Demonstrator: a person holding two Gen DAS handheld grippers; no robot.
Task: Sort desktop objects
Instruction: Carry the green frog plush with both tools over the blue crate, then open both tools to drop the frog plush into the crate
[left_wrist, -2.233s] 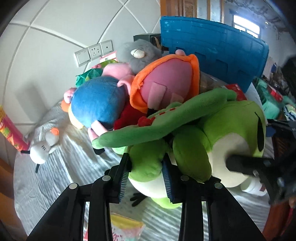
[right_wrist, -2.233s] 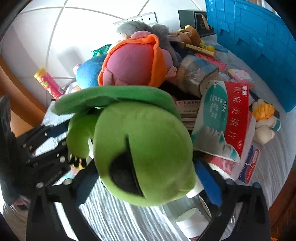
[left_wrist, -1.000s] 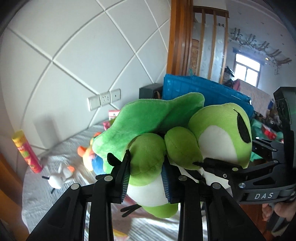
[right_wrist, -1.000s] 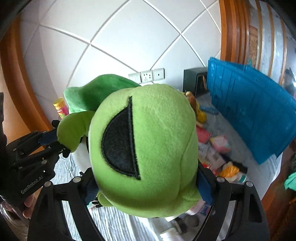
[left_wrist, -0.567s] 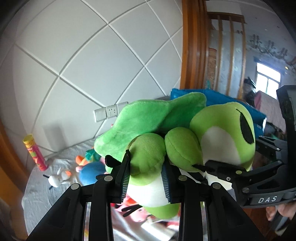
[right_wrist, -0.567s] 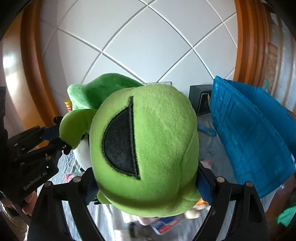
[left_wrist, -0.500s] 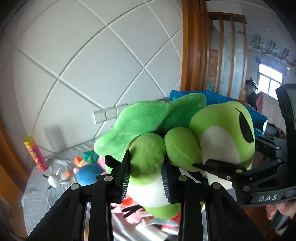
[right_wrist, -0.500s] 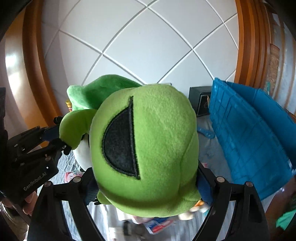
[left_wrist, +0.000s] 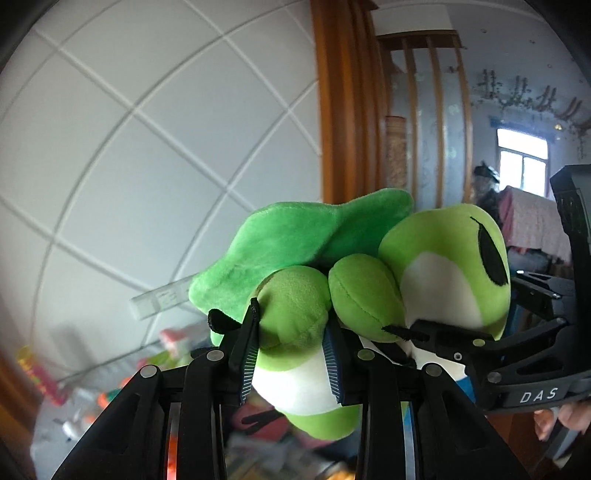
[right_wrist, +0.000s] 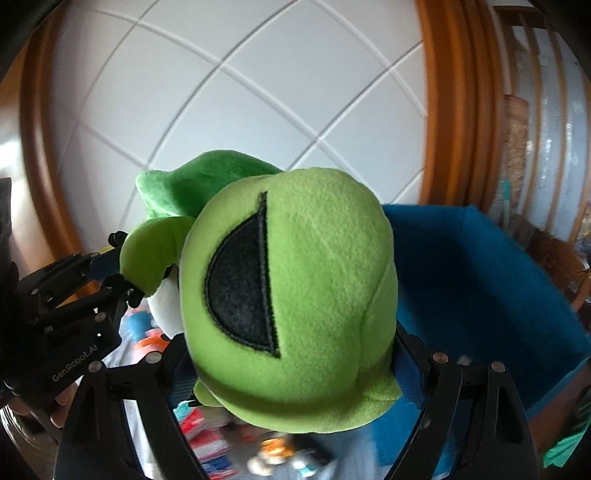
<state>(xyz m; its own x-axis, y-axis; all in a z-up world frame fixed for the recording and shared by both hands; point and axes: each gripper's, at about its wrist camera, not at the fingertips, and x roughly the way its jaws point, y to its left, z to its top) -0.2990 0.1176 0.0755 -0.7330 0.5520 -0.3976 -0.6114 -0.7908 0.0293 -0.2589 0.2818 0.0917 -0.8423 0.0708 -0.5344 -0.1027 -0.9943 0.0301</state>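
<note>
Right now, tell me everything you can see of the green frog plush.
The green frog plush is a soft, fleecy toy: a light green body, a white belly and face patch, a black half-moon felt eye, and a darker green leaf-like hat lying over its back. It hangs in the air, tipped sideways, clear of the cluttered surface below. The left gripper is clamped on a limb and the lower belly; the right gripper spans the big round head. A blue crate stands behind it.

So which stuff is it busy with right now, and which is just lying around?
In use:
- green frog plush
- left hand-held gripper, clamped on the frog's arm
- right hand-held gripper, clamped on its head

Lying about:
- blue crate
- blurred toys and boxes below
- wall sockets
</note>
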